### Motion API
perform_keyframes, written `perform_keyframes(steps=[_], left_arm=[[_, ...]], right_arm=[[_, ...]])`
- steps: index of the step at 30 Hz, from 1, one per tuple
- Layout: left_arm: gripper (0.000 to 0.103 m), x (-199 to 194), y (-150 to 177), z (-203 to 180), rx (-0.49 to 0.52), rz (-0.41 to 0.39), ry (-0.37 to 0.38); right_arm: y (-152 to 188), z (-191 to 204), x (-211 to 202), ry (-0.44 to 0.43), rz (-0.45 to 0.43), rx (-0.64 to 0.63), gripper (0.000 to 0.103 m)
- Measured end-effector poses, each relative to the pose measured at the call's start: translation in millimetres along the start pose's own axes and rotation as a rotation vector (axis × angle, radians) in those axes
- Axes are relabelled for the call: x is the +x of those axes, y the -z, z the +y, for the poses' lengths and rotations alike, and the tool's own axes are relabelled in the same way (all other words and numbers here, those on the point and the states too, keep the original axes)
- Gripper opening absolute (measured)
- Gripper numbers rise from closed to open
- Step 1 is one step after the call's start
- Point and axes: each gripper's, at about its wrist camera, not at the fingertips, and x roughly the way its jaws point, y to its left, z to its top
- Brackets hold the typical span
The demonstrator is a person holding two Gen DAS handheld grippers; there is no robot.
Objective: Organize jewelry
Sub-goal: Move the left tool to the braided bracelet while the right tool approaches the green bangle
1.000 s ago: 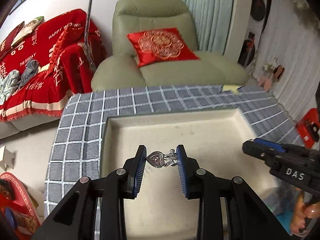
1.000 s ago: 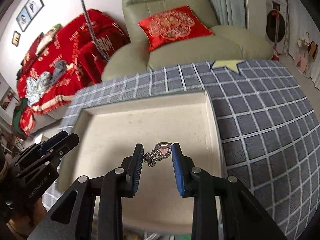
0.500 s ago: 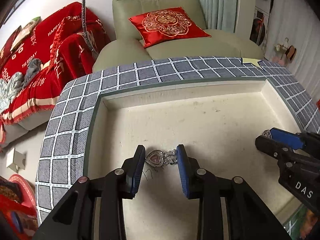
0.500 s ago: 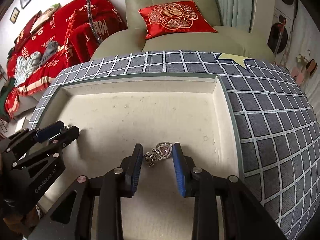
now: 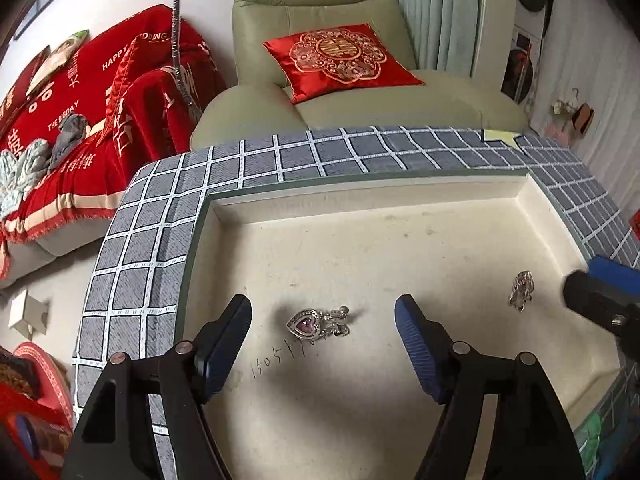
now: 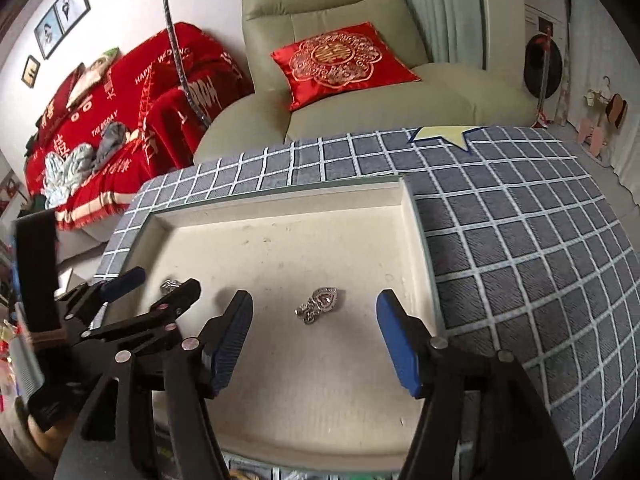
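Note:
Two silver heart-shaped earrings lie on the floor of a cream tray. In the left wrist view the one with a pink stone rests between the jaws of my left gripper. Those jaws are opening, and neither pad touches it. The second earring lies further right, close to my right gripper. In the right wrist view that earring sits free between the opening jaws of my right gripper. My left gripper stands at the left, partly hiding the other earring.
The tray sits on a blue-grey checked cloth with a yellow star patch. Behind stand a green armchair with a red cushion and a red-covered sofa. Handwritten digits mark the tray floor.
Both grippers have spread their jaws and let go of the earrings, which now lie on the tray floor. Before, each earring was pinched between the pads.

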Motion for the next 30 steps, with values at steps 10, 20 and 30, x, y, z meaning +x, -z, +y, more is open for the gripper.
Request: perform_keyframes(steps=[10,20,30], left_arm=[[0.103,-55,2,12,-0.028,-0.115,0.027],[0.103,-115,35,32,-0.031,-0.185,-0.024],[0.103,-122,90,63,-0.044,-0.075,-0.018]], right_arm=[[9,-11,-50,-0.057,-0.071,0.076,0.087],[25,-18,-96,-0.071,-0.097,0.068,0.103],[63,-32,-100,-0.040,-0.018,0.062,0.103]])
